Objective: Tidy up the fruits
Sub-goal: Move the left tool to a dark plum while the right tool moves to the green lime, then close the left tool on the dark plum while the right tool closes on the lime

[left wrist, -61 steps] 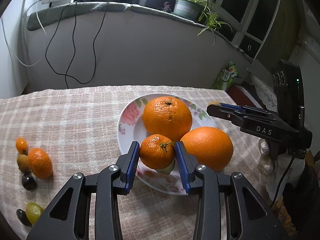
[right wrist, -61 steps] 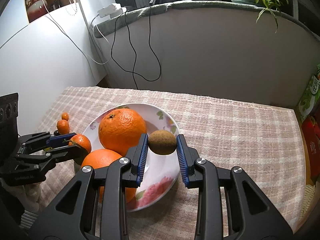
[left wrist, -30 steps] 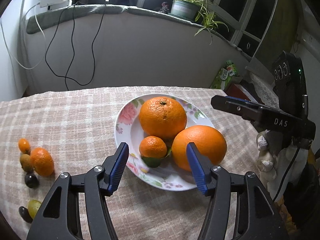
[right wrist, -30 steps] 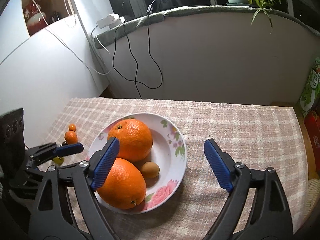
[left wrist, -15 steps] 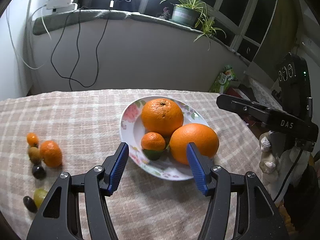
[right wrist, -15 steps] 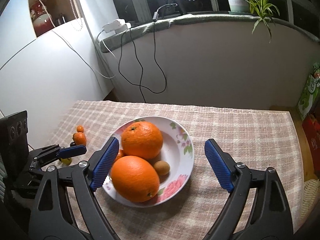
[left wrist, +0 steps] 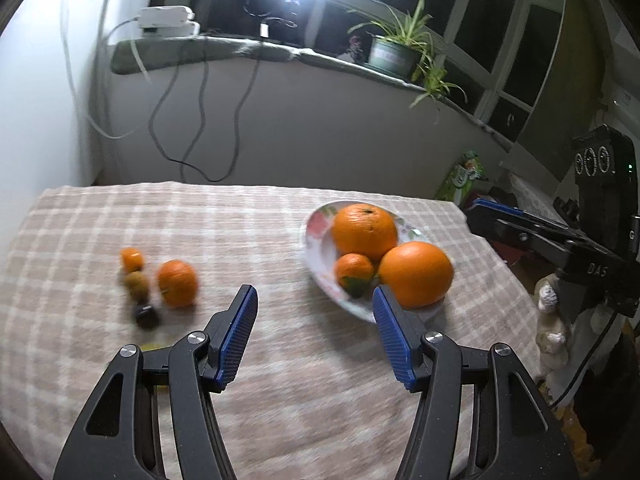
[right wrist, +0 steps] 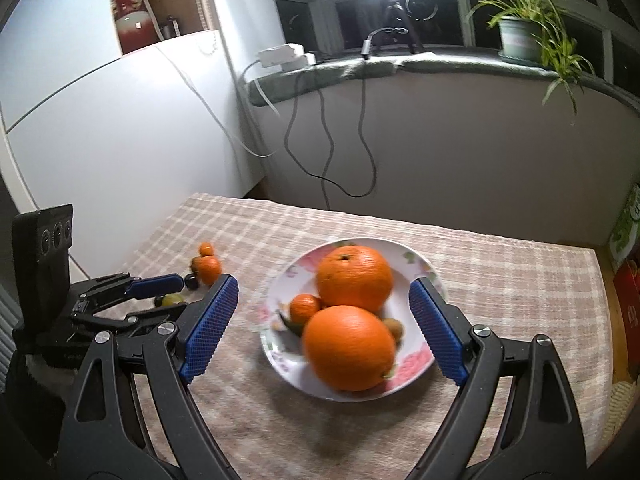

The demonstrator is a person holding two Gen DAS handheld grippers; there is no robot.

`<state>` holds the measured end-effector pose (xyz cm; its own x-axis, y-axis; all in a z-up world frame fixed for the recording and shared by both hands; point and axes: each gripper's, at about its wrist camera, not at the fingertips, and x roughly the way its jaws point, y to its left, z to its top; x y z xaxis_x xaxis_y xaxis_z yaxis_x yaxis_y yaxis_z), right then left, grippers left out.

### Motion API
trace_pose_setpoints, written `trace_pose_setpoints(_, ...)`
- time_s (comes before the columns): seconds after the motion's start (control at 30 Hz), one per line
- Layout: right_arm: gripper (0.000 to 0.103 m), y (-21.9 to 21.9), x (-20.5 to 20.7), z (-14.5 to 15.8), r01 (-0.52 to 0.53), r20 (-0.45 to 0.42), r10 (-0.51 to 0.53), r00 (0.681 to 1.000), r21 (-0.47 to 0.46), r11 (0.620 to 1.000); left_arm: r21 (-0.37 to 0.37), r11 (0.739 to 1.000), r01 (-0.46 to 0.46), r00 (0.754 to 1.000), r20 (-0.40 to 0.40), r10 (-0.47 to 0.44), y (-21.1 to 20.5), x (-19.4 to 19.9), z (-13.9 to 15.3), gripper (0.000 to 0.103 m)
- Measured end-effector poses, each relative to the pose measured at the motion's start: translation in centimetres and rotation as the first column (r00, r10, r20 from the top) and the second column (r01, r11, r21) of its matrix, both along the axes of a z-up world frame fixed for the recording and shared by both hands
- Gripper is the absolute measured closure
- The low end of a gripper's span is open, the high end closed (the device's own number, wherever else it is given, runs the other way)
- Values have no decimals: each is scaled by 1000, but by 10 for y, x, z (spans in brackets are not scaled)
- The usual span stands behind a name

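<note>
Working over a checked tablecloth (left wrist: 248, 224) by a dark window ledge (right wrist: 400, 66). My left claw (left wrist: 314, 334) and right claw (right wrist: 326, 330) are both hanging released, gripping nothing. Oranges are sitting on the floral plate (right wrist: 416, 258); loose mandarin (left wrist: 177, 282) lying left. Only the right view is showing the kiwi (right wrist: 393, 328).

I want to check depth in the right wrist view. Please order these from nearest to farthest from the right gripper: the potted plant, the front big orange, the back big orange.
1. The front big orange, on the near part of the plate, just ahead of the right gripper.
2. The back big orange, right behind it on the plate.
3. The potted plant, far off on the window ledge, upper right.
</note>
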<state>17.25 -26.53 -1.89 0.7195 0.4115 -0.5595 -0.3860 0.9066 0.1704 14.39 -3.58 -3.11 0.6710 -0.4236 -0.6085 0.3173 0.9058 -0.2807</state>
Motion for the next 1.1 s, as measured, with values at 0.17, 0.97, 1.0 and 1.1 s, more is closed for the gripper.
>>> trace_pose_setpoints(0.17, 13, 23, -9, 2, -51, 16, 51, 999, -13, 999, -1, 998, -55, 998, -5, 55, 33, -11, -4, 44)
trace_pose_setpoints(0.97, 28, 159, -23, -41, -382, -46, 380, 924, -157, 910, -11, 988, -154, 985, -82, 153, 117, -31, -45, 62)
trace_pose_setpoints(1.0, 32, 165, -22, -45, -397, -59, 392, 918, -164, 903, -9, 989, -149, 985, -87, 148, 116, -29, -47, 63)
trace_pose_setpoints(1.1, 40, 178, -19, -57, -425, -92, 415, 905, -177, 888, -1, 990, -139, 986, -97, 138, 115, -25, -52, 64)
